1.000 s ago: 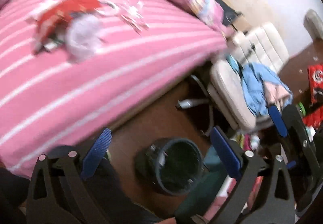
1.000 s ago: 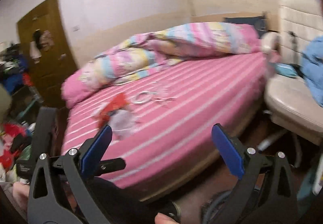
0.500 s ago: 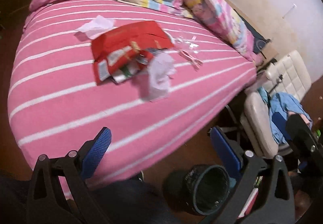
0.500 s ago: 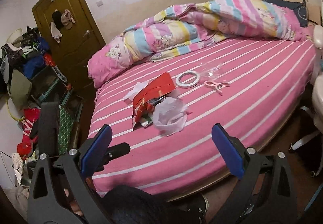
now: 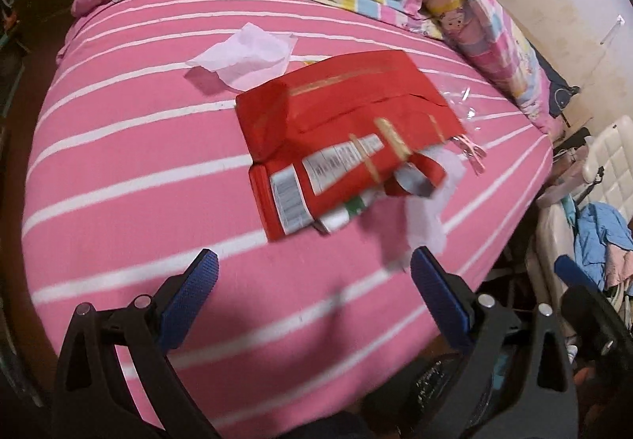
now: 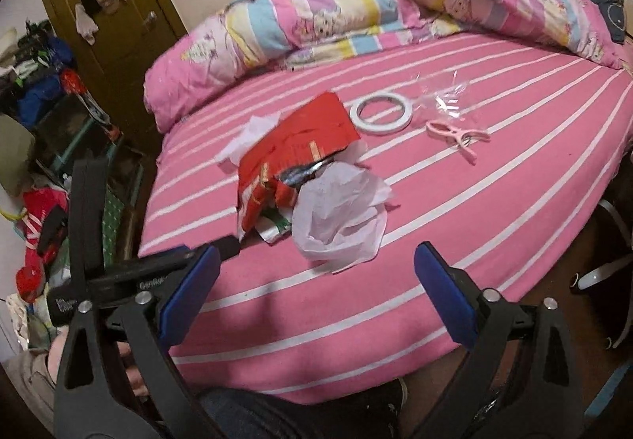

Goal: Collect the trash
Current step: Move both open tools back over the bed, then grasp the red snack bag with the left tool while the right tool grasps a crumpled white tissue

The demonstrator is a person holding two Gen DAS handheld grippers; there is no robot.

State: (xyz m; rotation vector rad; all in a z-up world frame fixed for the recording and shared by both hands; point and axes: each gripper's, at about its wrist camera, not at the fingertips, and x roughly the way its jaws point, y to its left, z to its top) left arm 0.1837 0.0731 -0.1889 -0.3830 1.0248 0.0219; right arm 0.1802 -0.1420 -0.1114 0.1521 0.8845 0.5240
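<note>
Both tongs, left tongs (image 5: 312,282) and right tongs (image 6: 316,273), hover released above the bed (image 6: 514,201). A red wrapper (image 6: 292,150) lies mid-bed, touching crumpled white paper (image 6: 340,217).

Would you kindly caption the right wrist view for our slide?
Open right gripper faces red wrapper and crumpled white paper on the pink striped bed.

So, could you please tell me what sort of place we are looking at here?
Most likely a lived-in bedroom: a pink white-striped bed with a pastel cartoon-print quilt bunched at its head, a brown wooden door, and clothes piled beside it.
</note>
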